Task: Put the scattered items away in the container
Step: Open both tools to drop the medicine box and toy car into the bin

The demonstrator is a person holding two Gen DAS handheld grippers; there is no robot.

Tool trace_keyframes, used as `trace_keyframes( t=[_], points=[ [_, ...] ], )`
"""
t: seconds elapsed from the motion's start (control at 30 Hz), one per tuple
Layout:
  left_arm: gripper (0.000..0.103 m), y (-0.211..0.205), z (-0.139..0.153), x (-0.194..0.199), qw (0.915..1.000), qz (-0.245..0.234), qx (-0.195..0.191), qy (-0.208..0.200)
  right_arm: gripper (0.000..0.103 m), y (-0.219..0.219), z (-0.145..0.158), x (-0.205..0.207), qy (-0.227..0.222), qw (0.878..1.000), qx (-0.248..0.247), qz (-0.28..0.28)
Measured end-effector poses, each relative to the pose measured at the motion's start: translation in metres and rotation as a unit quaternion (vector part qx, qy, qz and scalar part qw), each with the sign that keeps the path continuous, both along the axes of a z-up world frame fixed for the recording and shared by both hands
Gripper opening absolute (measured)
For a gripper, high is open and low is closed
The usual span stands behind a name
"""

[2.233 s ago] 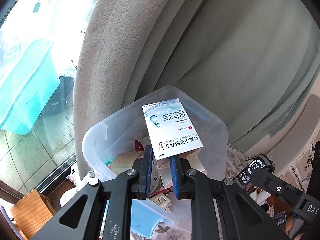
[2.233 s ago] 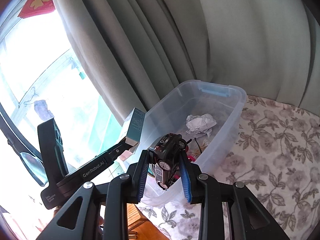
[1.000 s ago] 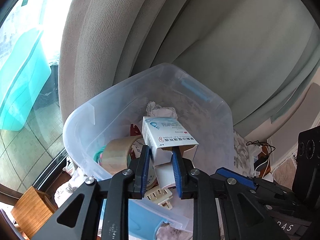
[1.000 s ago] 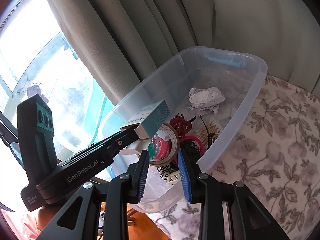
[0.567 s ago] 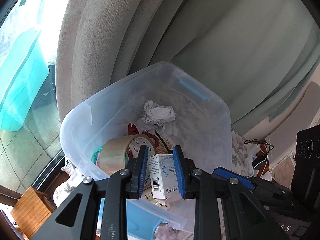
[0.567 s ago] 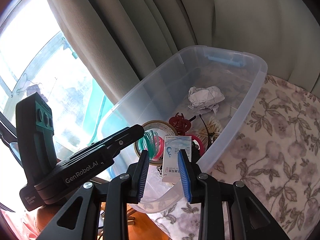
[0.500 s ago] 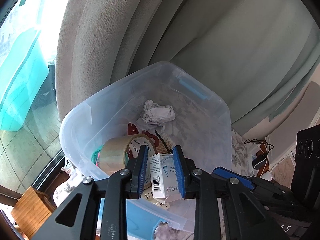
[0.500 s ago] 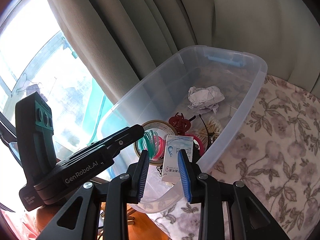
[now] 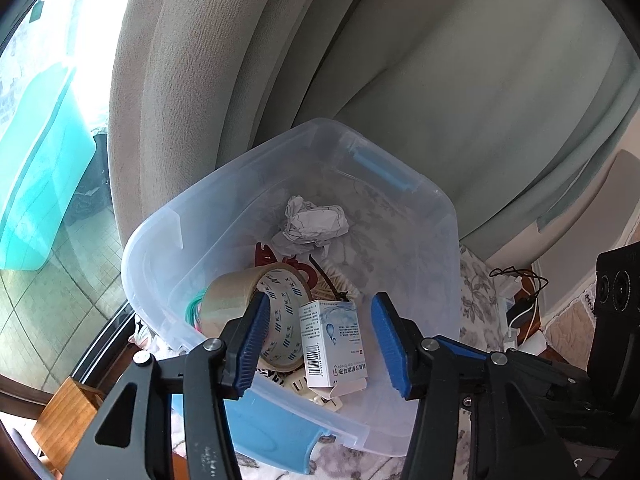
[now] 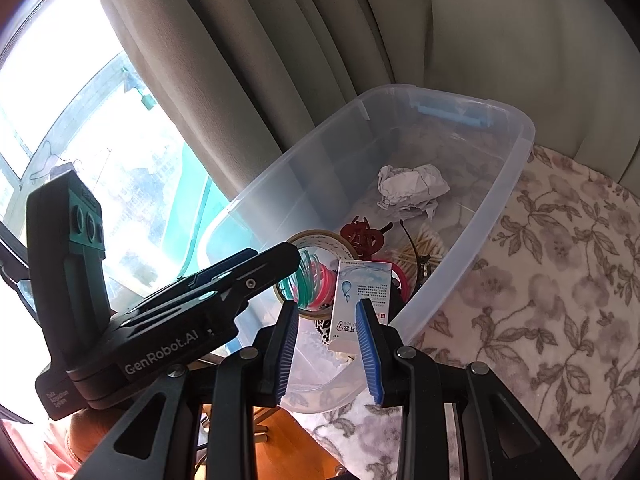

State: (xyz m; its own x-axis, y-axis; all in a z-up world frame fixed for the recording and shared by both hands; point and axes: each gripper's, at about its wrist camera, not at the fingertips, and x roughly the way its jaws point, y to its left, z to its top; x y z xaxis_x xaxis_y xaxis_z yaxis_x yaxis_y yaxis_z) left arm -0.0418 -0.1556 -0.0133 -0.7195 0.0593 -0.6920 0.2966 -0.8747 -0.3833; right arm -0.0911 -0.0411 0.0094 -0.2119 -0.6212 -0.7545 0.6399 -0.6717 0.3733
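Grey-green curtain (image 9: 400, 80) fills the background in both views, window (image 10: 60, 100) at left with a teal tub (image 9: 36, 168) outside it. Floral tablecloth (image 10: 540, 300) covers the table, clear plastic container (image 9: 448, 216) sits on it against the curtain, blue latch (image 10: 452, 114) on its far rim. Left gripper (image 9: 326, 344) is over the near end of the container, jaws opening, blue pads standing clear on both sides of the white ear-drops box (image 9: 332, 344); nothing pressed between them. That box stands in the container on top of the clutter, leaning on the roll of brown packing tape (image 9: 256, 300), bottom flap hanging open. Right gripper (image 10: 326, 342) hovers over the near rim, jaws parted and empty; the box only shows through the gap, down inside the container. In the right wrist view the left gripper's body reaches in from the left with its tip just over the tape roll. Other contents: crumpled white paper (image 10: 412, 188) mid-container, red cutout ornament (image 10: 362, 238) next to the tape, bundle of cotton swabs (image 10: 424, 248) with a black cable tie (image 9: 326, 276) across it, teal and pink bands (image 10: 314, 280) inside the tape core, cream plug (image 9: 320, 394) under the box. Cables and a charger (image 9: 520, 312) lie on the table to the right of the container.
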Motion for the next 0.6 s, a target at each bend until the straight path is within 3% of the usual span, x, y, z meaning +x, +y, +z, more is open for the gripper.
trace_keyframes(
  t=[0.3,0.4,0.53,0.6],
  points=[
    [0.064,-0.005,0.008,0.005,1.0000,-0.005,0.002,0.001,0.051,0.001,0.008,0.009,0.004,1.000,0.001,0.012],
    [0.072,-0.007,0.012,0.007,1.0000,-0.006,0.001,-0.001,0.064,0.002,0.013,0.012,0.018,1.000,0.008,0.006],
    [0.082,-0.007,0.019,0.009,0.9998,-0.010,-0.014,-0.013,0.065,0.003,0.020,0.016,0.033,0.999,0.011,0.012],
    [0.082,-0.007,0.021,0.009,0.9996,-0.013,-0.020,-0.018,0.067,0.002,0.022,0.017,0.043,0.999,0.016,0.014]
  ],
)
